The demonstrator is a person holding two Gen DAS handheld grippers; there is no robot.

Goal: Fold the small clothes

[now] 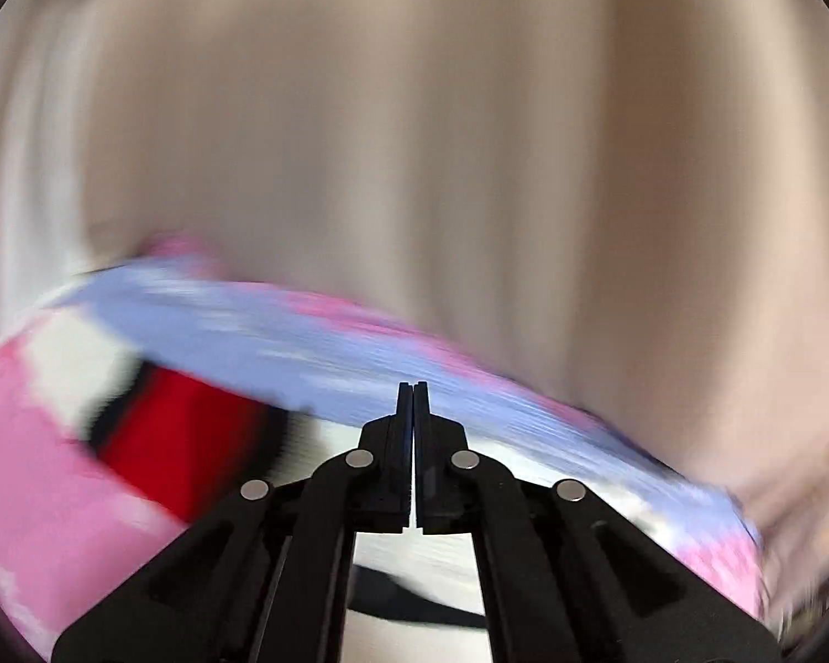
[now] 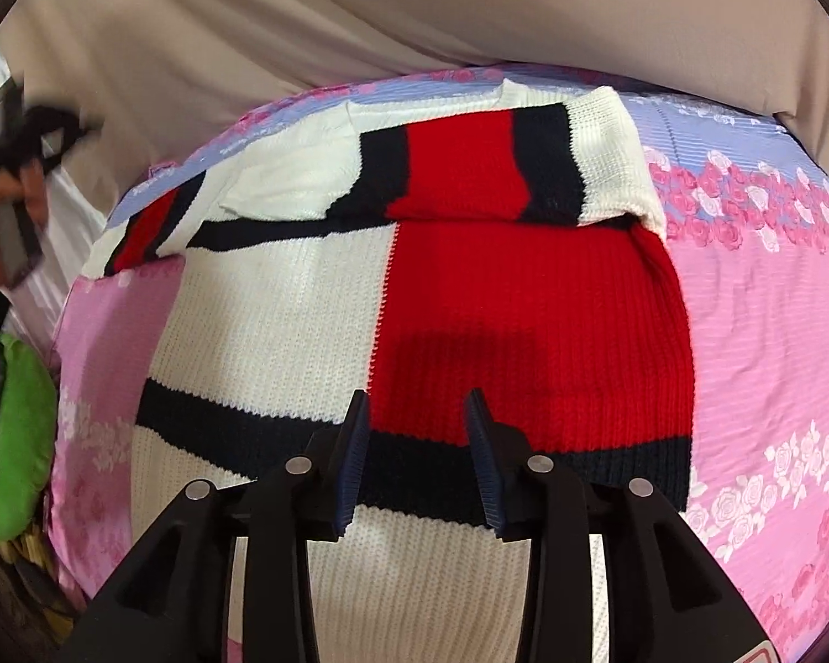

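Note:
A knitted sweater (image 2: 470, 304) in white, red and navy blocks lies spread on a pink and lilac floral sheet (image 2: 757, 304). Its far part is folded over onto the body. My right gripper (image 2: 417, 395) hovers open over the sweater's near half, with nothing between its fingers. The left wrist view is heavily blurred. There my left gripper (image 1: 413, 387) is shut with nothing in it, and the sweater (image 1: 177, 431) shows at the lower left. In the right wrist view the left gripper (image 2: 33, 121) is a dark blur at the far left, off the sweater, held by a hand (image 2: 5, 204).
Beige fabric (image 2: 359, 11) rises behind the far edge of the sheet. A bright green soft object (image 2: 19, 442) lies beside the sheet's left edge, with dark clutter below it. Bare floral sheet extends to the right of the sweater.

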